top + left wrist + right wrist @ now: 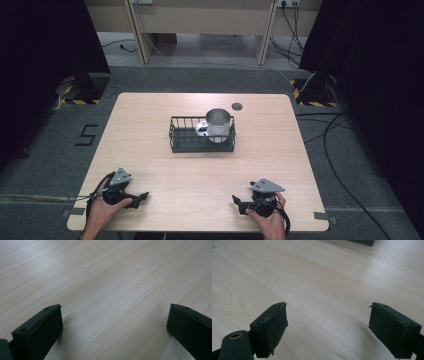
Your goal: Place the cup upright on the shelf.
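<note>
High view: one black wire basket (202, 135) sits mid-tabletop, one metal mug (218, 124) standing upright inside its right end. Well apart from both, your left gripper (141, 197) and right gripper (239, 204) rest near the front edge of the tabletop (150, 125), one in each hand.

Left gripper view: bare pale wood grain between your fingers (40, 330), which are spread wide, holding nothing.

Right gripper view: fingers (272, 327) equally wide and empty; a dark edge crosses the top, too cropped to tell what it is.

Count: two grippers, one basket, one mug. One small dark round spot (237, 106) on the tabletop behind the basket. Grey carpet (50, 145), a "5" (87, 135) marked at left, black curtains either side, cables on the floor at right.
</note>
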